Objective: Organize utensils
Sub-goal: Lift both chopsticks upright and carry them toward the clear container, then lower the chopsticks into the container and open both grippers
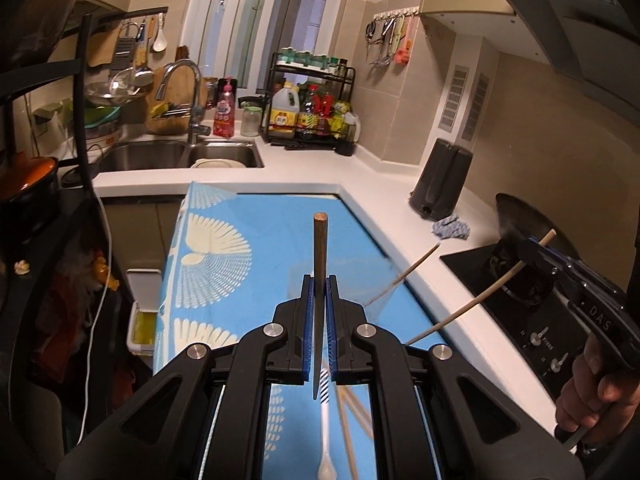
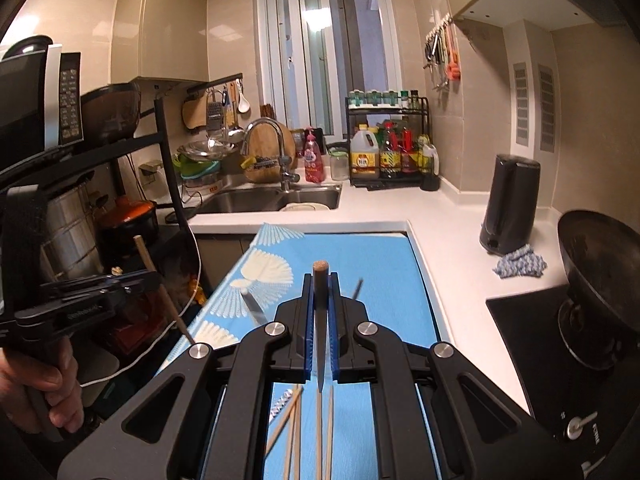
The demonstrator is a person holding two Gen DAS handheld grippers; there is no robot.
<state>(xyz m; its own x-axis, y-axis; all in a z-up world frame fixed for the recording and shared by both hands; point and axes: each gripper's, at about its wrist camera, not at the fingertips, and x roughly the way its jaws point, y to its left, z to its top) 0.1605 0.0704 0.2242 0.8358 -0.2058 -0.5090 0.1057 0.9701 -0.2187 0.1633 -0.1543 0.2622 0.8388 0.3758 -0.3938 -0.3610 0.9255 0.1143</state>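
Both claws are clamped on chopsticks, lifted clear of the blue-patterned cloth (image 1: 240, 216) that covers the desk.

In the left wrist view, the left claw (image 1: 320, 292) has its blue pads pressed flat on a dark wooden chopstick (image 1: 319, 248). The stick stands almost upright in the centre of the frame, its blunt end above the pads and its tapered tip hanging below them. The right wrist view shows the same arrangement: the right claw (image 2: 320, 292) is closed on a second dark chopstick (image 2: 320, 280), long axis running up the frame, pointed end down.

From the left view, the right claw appears at the right edge with a pale-looking stick slanting down to the left; a hand (image 1: 596, 396) wraps its handle at lower right. From the right view, the left claw sits at the left edge, its stick tilted — hand (image 2: 40, 384) at lower left.

The remaining utensils lie below and behind the pads. Several loose chopsticks (image 2: 304, 432) rest on the cloth in the lower centre of the right view, roughly along the claw's pointing line, and a white spoon (image 1: 325, 440) lies lengthwise in the lower centre of the left view.

Each claw points forward and somewhat downward over the cloth. Where the held pair should go is not evident — no holder can be identified near the cloth.
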